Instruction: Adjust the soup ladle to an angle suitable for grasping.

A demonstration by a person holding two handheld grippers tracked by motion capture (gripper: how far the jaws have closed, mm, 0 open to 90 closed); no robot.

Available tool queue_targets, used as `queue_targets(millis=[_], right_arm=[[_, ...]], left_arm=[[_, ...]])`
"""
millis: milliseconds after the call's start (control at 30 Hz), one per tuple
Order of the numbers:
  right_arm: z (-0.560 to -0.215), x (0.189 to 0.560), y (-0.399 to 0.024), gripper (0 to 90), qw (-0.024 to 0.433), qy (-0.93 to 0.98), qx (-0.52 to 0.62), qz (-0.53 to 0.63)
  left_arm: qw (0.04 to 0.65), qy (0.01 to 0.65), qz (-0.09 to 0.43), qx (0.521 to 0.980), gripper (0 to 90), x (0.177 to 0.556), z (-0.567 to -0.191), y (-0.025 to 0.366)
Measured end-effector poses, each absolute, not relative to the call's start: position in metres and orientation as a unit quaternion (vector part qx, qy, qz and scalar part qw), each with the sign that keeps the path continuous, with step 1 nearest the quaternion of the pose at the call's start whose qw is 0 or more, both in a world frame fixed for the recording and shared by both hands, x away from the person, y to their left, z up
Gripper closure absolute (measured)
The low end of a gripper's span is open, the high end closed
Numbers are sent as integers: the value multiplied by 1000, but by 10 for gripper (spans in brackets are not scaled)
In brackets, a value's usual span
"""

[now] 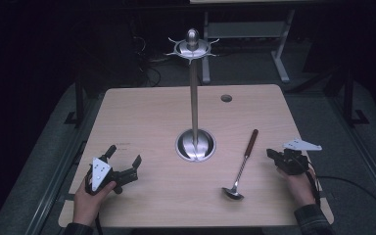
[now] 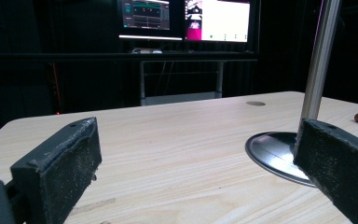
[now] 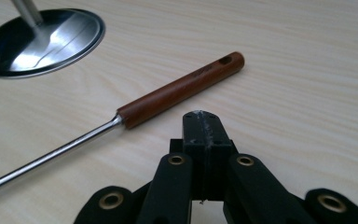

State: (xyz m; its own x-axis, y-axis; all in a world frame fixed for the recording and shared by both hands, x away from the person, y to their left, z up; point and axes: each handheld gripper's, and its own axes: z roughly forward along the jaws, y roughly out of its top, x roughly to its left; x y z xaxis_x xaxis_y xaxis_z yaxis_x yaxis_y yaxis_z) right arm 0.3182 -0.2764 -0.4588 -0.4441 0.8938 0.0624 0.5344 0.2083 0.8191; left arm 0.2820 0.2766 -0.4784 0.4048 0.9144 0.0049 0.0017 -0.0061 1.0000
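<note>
A ladle [image 1: 242,164] with a brown wooden handle [image 3: 182,88] and a steel bowl lies flat on the wooden table [image 1: 142,117], right of centre. A steel utensil stand [image 1: 194,107] with a round base [image 3: 42,39] and a ring of hooks on top rises from the table's middle. My right gripper [image 1: 270,154] is shut with nothing between its jaws; its tip [image 3: 202,122] sits just short of the ladle's handle and is not touching it. My left gripper [image 1: 124,154] rests near the front left, jaws wide open [image 2: 196,172] and empty, facing the stand's pole [image 2: 319,60].
A small round grommet [image 1: 226,98] sits in the table's far right part. Beyond the far edge are a desk frame and lit monitors [image 2: 186,18]. The table's edges drop to a dark carpeted floor on all sides.
</note>
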Motion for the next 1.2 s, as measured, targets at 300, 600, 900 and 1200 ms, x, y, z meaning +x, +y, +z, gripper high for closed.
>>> queue_targets(millis=[300, 600, 900, 1200], right_arm=[[-464, 346, -273, 898, 224, 739, 486, 410], [-468, 374, -270, 899, 224, 732, 490, 418], [-475, 386, -268, 899, 218, 738, 493, 406], [-478, 388, -261, 899, 205, 750, 487, 398]], left_arm=[[591, 384, 386, 595, 3, 282, -478, 276], [590, 383, 387, 596, 3, 282, -478, 277], [590, 382, 388, 597, 3, 282, -478, 277], [591, 383, 387, 595, 2, 282, -478, 277]])
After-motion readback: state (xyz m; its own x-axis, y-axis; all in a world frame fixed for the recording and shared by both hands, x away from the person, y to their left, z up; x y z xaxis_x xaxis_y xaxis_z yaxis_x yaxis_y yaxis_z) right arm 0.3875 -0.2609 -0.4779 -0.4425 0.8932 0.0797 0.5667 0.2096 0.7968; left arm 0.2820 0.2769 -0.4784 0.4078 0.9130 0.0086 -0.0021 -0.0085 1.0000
